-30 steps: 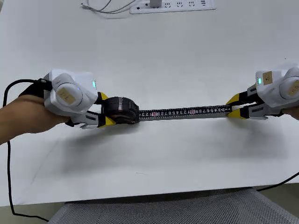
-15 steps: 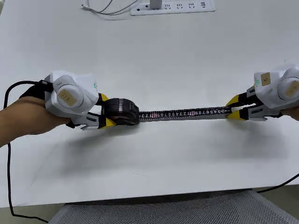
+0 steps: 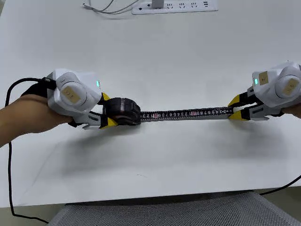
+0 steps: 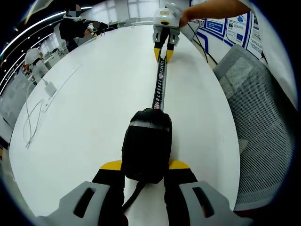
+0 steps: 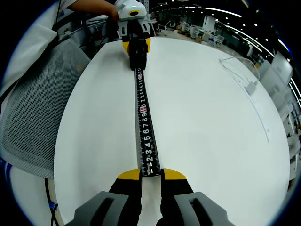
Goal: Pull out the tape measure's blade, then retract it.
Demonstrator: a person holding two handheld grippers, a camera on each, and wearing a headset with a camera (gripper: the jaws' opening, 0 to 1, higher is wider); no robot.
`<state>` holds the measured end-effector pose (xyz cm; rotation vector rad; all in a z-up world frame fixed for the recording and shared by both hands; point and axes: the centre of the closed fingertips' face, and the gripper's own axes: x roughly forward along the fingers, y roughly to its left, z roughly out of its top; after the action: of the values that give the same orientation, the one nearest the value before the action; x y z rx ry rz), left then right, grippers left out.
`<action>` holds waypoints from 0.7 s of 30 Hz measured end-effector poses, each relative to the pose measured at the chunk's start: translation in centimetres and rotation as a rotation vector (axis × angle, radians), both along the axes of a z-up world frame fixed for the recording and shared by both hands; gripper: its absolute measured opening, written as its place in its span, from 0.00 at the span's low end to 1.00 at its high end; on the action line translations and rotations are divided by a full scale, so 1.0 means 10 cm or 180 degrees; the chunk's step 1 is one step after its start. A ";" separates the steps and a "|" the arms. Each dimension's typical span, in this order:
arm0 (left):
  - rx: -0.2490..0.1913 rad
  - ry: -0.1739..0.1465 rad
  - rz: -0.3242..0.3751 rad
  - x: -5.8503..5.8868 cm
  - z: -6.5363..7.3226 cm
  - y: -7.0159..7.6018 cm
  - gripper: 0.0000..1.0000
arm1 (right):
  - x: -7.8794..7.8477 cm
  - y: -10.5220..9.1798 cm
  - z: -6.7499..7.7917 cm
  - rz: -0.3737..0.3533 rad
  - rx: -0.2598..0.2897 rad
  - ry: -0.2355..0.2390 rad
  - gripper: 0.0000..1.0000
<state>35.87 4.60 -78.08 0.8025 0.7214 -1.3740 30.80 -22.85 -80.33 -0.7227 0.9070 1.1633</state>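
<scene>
A black tape measure case [image 3: 122, 111] [image 4: 147, 144] lies on the white table [image 3: 155, 61], held between the yellow-tipped jaws of my left gripper [image 3: 106, 110] [image 4: 146, 165], which is shut on it. Its dark blade [image 3: 188, 113] [image 4: 161, 82] [image 5: 143, 127] with white numbers stretches right across the table. My right gripper [image 3: 235, 108] [image 5: 151, 175] is shut on the blade's end. The far case [image 5: 138, 52] and left gripper show at the top of the right gripper view; the right gripper [image 4: 163, 51] shows at the top of the left one.
A white power strip [image 3: 174, 5] with grey cables [image 3: 106, 8] lies at the table's far edge. A grey mesh chair [image 3: 188, 212] sits below the near edge. A black cable [image 3: 8, 155] trails from the left gripper. Several people stand far off [image 4: 77, 26].
Both grippers have barely moved; the right one sits a touch further left and the blade's drawn length looks about the same.
</scene>
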 end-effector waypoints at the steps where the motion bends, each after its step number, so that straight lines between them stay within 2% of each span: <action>1: -0.0001 0.0001 -0.0002 0.00 0.00 0.00 0.28 | 0.00 0.00 0.00 -0.0001 -0.0001 0.0002 0.11; 14: -0.0013 -0.0021 -0.0018 0.00 0.01 -0.01 0.28 | 0.00 -0.01 0.01 -0.0034 -0.0018 -0.0008 0.12; 16: -0.0020 -0.0017 -0.0018 0.00 0.02 -0.01 0.28 | 0.02 -0.02 0.02 -0.0073 -0.0024 -0.0019 0.15; 18: -0.0010 -0.0015 -0.0013 0.00 0.02 0.00 0.29 | -0.01 -0.01 0.02 -0.0123 0.0023 0.0064 0.20; 19: -0.0015 0.0011 -0.0015 -0.01 0.02 -0.01 0.29 | -0.01 0.00 0.02 -0.0114 0.0038 0.0054 0.20; 21: -0.0015 -0.0017 0.0000 0.00 0.03 0.00 0.31 | -0.01 -0.01 0.02 -0.0122 0.0014 0.0044 0.21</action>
<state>35.89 4.59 -77.82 0.8021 0.7138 -1.3726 30.70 -23.00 -80.15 -0.6917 0.9259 1.1371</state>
